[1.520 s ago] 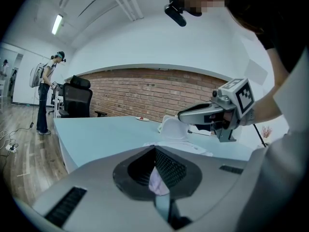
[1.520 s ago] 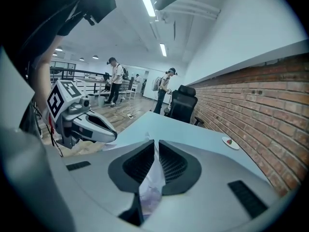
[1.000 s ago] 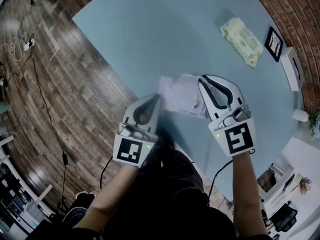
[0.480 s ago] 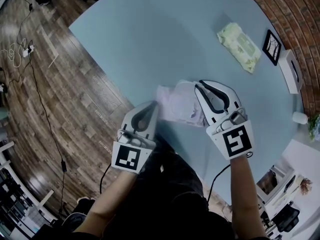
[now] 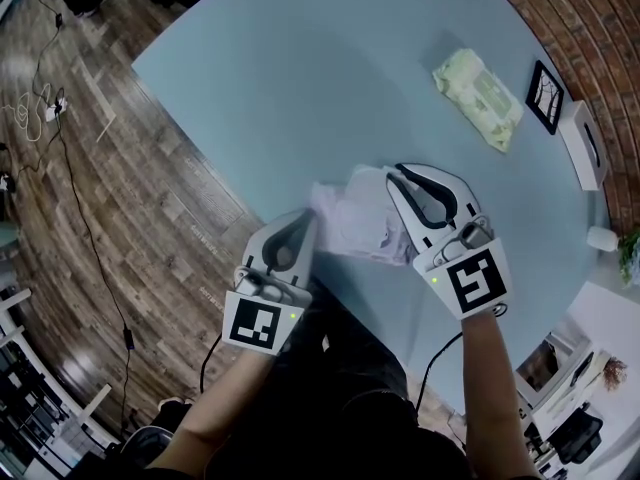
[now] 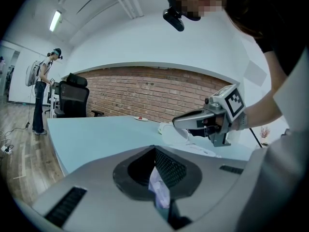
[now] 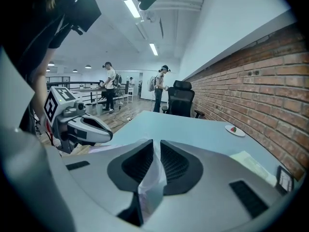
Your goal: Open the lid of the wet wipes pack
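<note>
Found the soft, crumpled lilac plastic wet wipes pack (image 5: 358, 223) at the near edge of the round pale blue table (image 5: 300, 68), stretched between the two tools. Saw the left hand-held gripper (image 5: 308, 216) closed on the pack's left margin, lilac film pinched between its jaws; saw the right hand-held gripper (image 5: 396, 176) likewise clamped on a fold of film at the right side. Could not make out a raised lid; judged the grasp secured and the opening itself not yet done. Noted a second, pale green pack (image 5: 478, 90) lying well apart.
</note>
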A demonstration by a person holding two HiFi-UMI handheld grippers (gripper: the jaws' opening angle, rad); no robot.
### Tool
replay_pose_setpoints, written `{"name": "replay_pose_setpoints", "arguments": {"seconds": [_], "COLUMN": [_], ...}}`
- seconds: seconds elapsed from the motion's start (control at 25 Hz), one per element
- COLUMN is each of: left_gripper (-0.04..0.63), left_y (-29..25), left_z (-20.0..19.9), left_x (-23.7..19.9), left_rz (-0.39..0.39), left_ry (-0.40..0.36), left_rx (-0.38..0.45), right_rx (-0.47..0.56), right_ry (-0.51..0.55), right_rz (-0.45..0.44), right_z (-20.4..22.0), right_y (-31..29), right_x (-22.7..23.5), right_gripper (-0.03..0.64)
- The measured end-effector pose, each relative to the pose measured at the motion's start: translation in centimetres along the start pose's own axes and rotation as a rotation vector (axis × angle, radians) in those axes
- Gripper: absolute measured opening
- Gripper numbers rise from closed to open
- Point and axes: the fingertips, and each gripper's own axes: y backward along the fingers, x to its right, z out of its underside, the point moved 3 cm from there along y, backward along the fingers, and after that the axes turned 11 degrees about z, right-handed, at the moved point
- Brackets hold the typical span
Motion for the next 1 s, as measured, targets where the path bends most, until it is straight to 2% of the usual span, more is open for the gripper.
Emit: {"name": "replay_pose_setpoints", "arguments": {"seconds": [0.64,0.88,1.0], "left_gripper": [0.011,0.011,0.011], "left_y": [-0.2,-0.3,-0.3], "left_z": [-0.7,-0.7,-0.6], "left_x": [-1.0,-1.5,-1.8], "left_rz": [-0.006,-0.007,-0.008], "left_ry": [0.032,0.037,0.041], "left_rx": [0.013,0.012,0.007], "right_rx": [-0.062,-0.107,-0.114], "right_ry": [-0.062,-0.063,-0.025], "right_rz": [-0.006,-0.007,-0.013], "right_z": [1.7,2.9,3.6], "right_y": [-1.6,-2.2,-2.7], "right_x": [0.7,0.8,0.4], "right_gripper": [0.051,0.052,0.043]}}
